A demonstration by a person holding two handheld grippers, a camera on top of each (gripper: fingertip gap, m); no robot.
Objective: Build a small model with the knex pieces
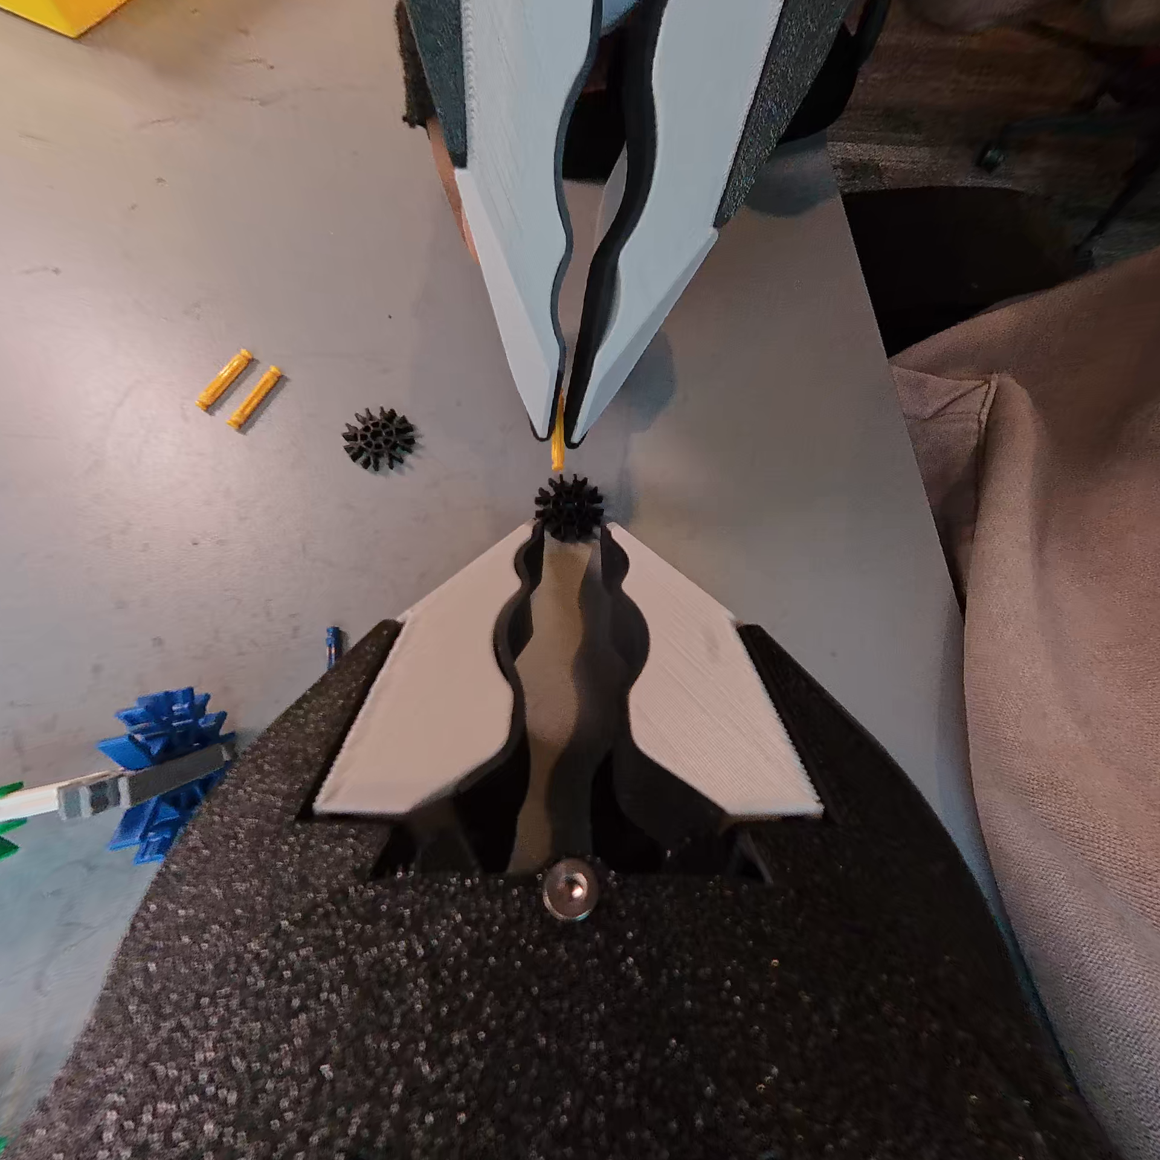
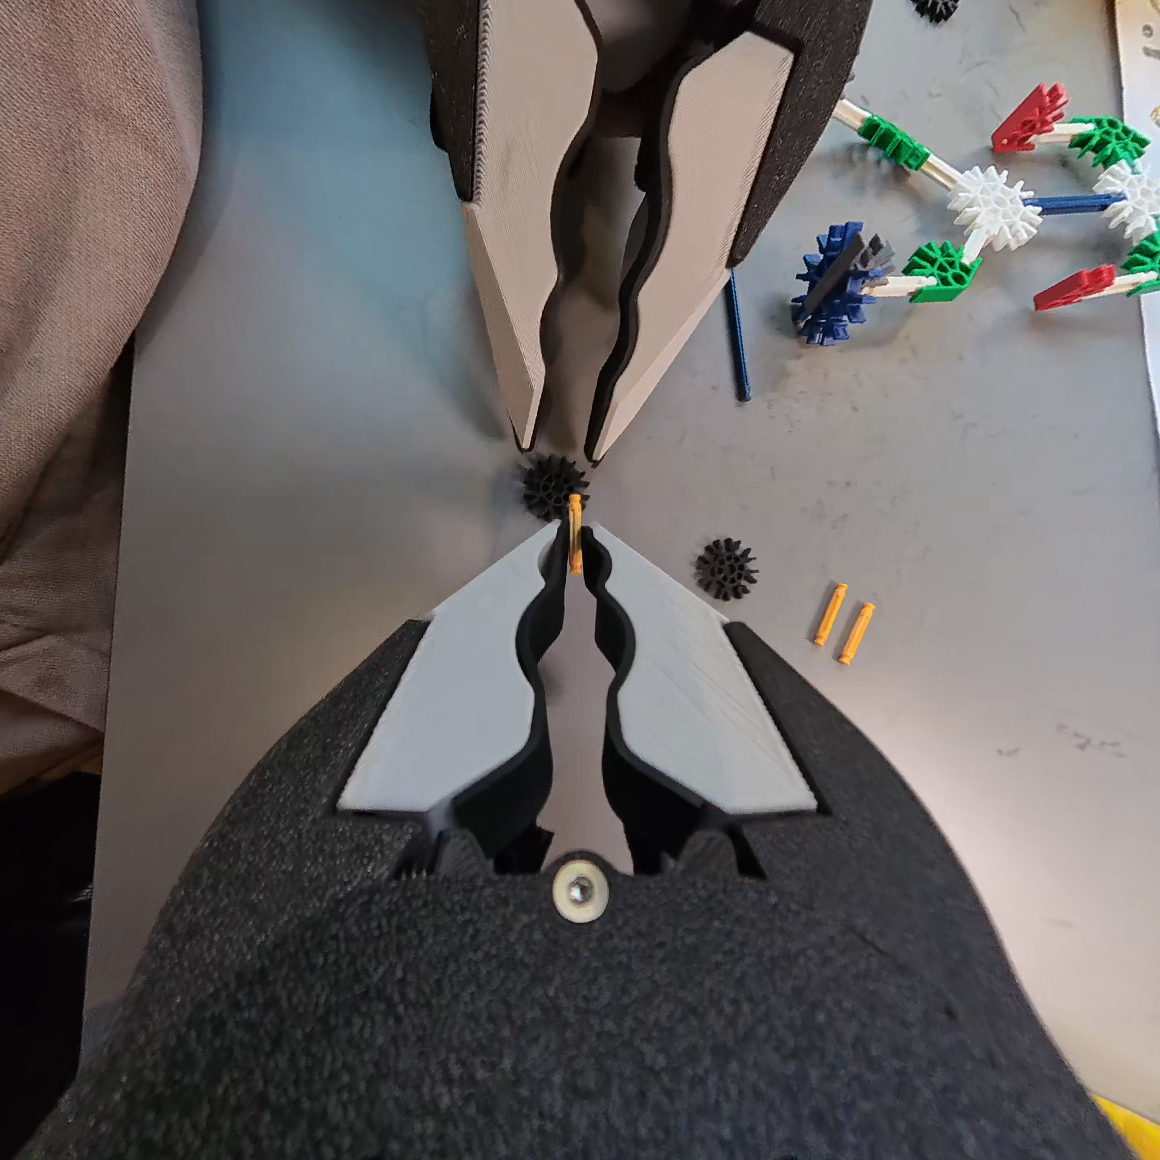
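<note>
Right tool (image 2: pixel 572 530)'s yellow rod (image 2: pixel 574 533) touching black connector (image 2: pixel 555 496)

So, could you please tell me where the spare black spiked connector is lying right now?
The spare black spiked connector lies on the grey table, right of the right claw in the right wrist view, beside two yellow rods.

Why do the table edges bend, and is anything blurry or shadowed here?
Left wrist view: wide-angle lens curves the grey table; left gripper slightly motion-blurred. Right wrist view: same curving; soft shadow beside the black connector; right gripper sharp around the yellow rod.
</note>
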